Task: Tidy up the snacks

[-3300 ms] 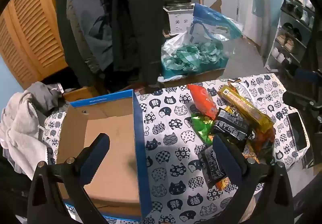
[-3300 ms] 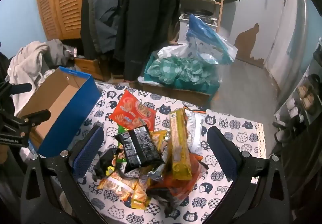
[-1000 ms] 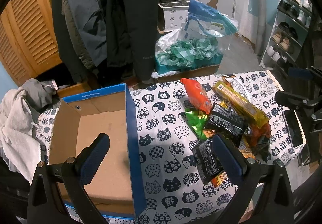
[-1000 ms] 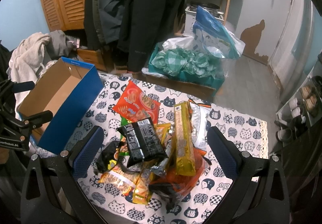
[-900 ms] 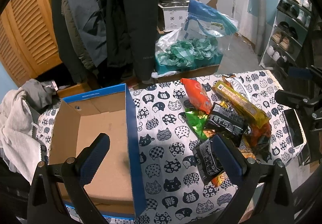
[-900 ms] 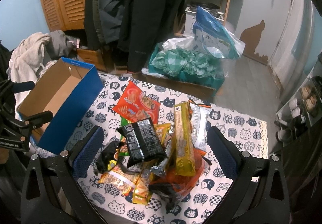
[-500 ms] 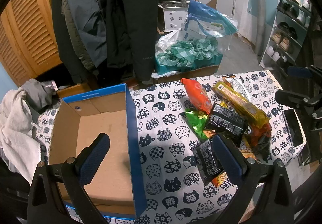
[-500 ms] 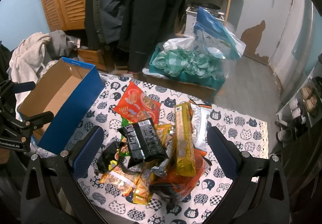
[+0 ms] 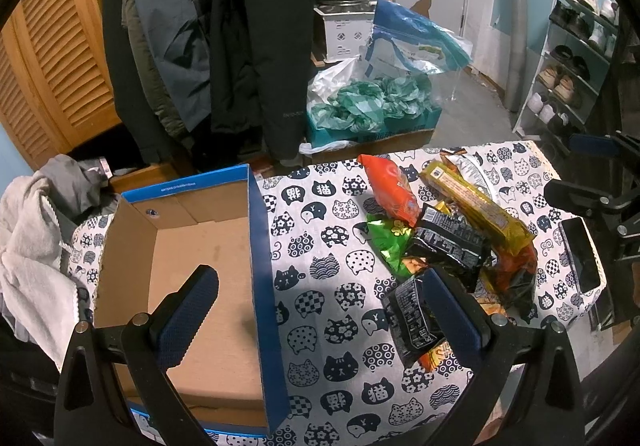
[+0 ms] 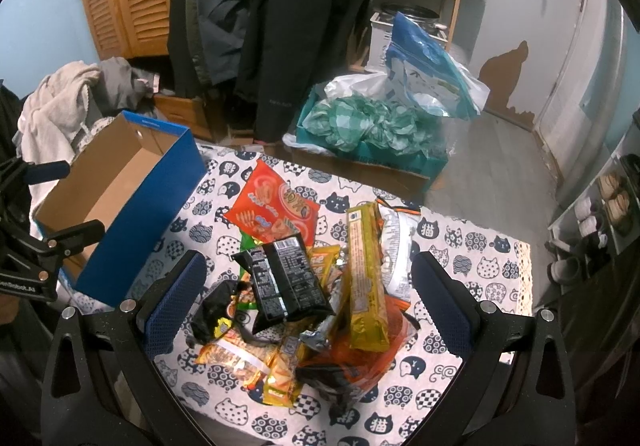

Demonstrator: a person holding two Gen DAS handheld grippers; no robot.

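Note:
A pile of snack packets (image 10: 312,286) lies on the cat-print tablecloth (image 10: 460,246): an orange bag (image 10: 272,205), a black packet (image 10: 288,278), a long yellow packet (image 10: 364,278). The pile also shows in the left wrist view (image 9: 448,242). An empty blue cardboard box (image 9: 192,262) stands at the table's left; it shows in the right wrist view (image 10: 132,197) too. My left gripper (image 9: 320,310) is open and empty, above the box's right wall. My right gripper (image 10: 308,294) is open and empty, above the pile.
A phone (image 9: 580,254) lies at the table's right edge. Coats (image 9: 224,29) hang behind the table. A box of green plastic bags (image 10: 372,129) sits on the floor beyond it. A pile of clothes (image 9: 32,238) lies at the left. A shoe rack (image 9: 568,61) stands at the right.
Over the last second almost nothing has moved. Since 3.3 s ago both grippers have drawn back and up a little, still open.

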